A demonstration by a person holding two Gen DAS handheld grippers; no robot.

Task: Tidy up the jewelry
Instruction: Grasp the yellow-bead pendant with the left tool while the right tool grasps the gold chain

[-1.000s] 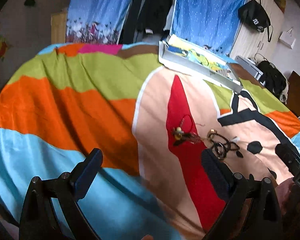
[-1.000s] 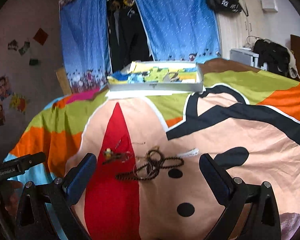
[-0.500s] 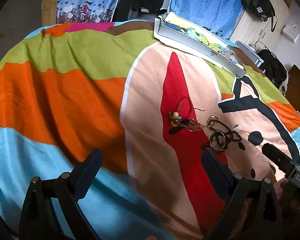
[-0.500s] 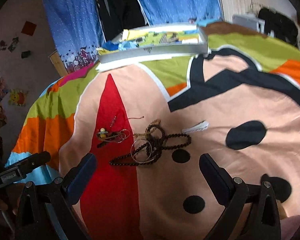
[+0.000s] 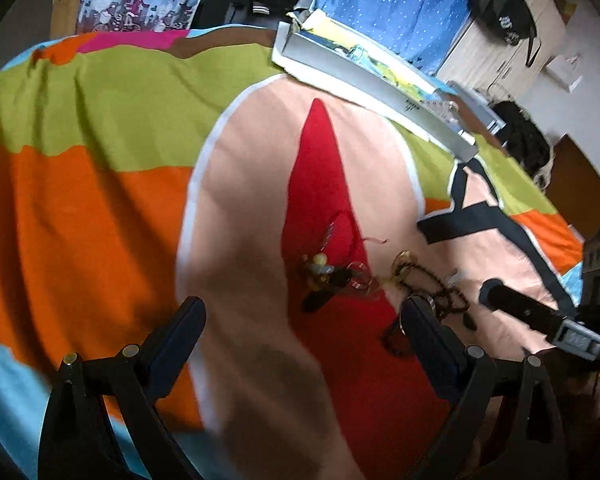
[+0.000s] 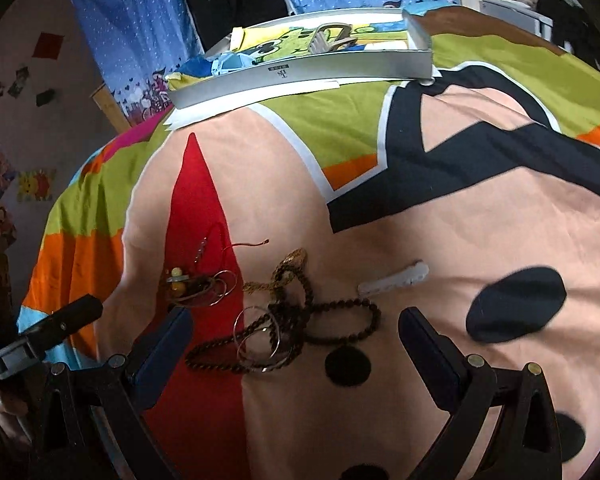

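A tangle of jewelry lies on the colourful bedspread: a dark bead necklace (image 6: 340,312), thin metal bangles (image 6: 260,340), a gold chain (image 6: 288,268), a white hair clip (image 6: 394,280) and a small cluster with yellow beads and rings (image 6: 192,284), with a red cord (image 6: 248,245). My right gripper (image 6: 296,348) hangs open just above the bangles and beads. My left gripper (image 5: 304,340) is open too, close over the red patch, with the bead cluster (image 5: 324,272) just beyond its fingers. The necklace (image 5: 440,300) lies by its right finger.
A shallow grey tray (image 6: 300,76) with a cartoon picture and small items sits at the far side of the bed. Blue curtains, dark clothes and a wardrobe stand behind. The other gripper's handle (image 5: 540,316) reaches in from the right of the left wrist view.
Both grippers have dropped lower and closer to the jewelry pile, which now looks larger. The jewelry itself has not moved.
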